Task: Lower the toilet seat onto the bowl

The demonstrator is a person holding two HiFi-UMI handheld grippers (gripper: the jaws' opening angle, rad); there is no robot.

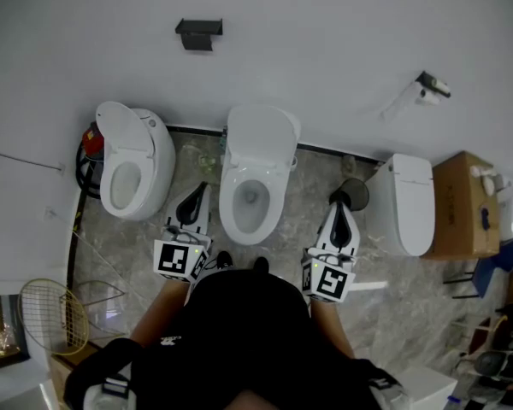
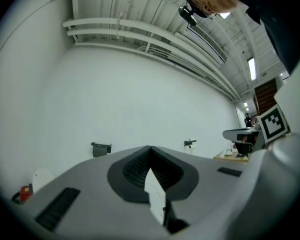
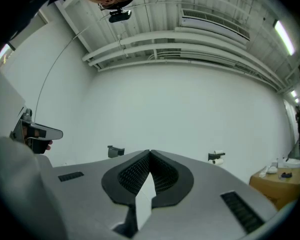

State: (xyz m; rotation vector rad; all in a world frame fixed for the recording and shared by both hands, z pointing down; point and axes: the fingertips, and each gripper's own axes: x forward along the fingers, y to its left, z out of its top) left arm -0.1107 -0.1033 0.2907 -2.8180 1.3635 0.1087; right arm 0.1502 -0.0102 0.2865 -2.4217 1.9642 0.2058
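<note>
Left claw (image 1: 197, 193) is closed on nothing: in its own view the jaws press together at the tip, with only the white wall (image 2: 140, 94) beyond them. Right claw (image 1: 337, 208) is closed and empty too, its jaws meeting the same way. Both point about level toward the wall, one on either side of the middle toilet (image 1: 255, 178), and touch nothing.

The left claw hangs over the floor (image 1: 301, 186) between the middle toilet and the left toilet (image 1: 137, 165). The right claw hangs between the middle toilet and the right toilet (image 1: 406, 203).

The middle toilet's lid (image 1: 261, 131) stands raised against the wall, and the bowl (image 1: 250, 203) lies open below it. Whether the seat is up with the lid or lying on the rim cannot be told from above. The left toilet's lid is up as well; the right toilet's lid is down.

A person in a black top (image 1: 239, 331) faces the middle toilet, shoes (image 1: 223, 260) near its front. On the wall are a black holder (image 1: 198, 34) and, to the right, a paper roll (image 1: 429, 89). A cardboard box (image 1: 462, 203) sits just beside the right toilet, and a racket (image 1: 53, 314) lies at lower left
</note>
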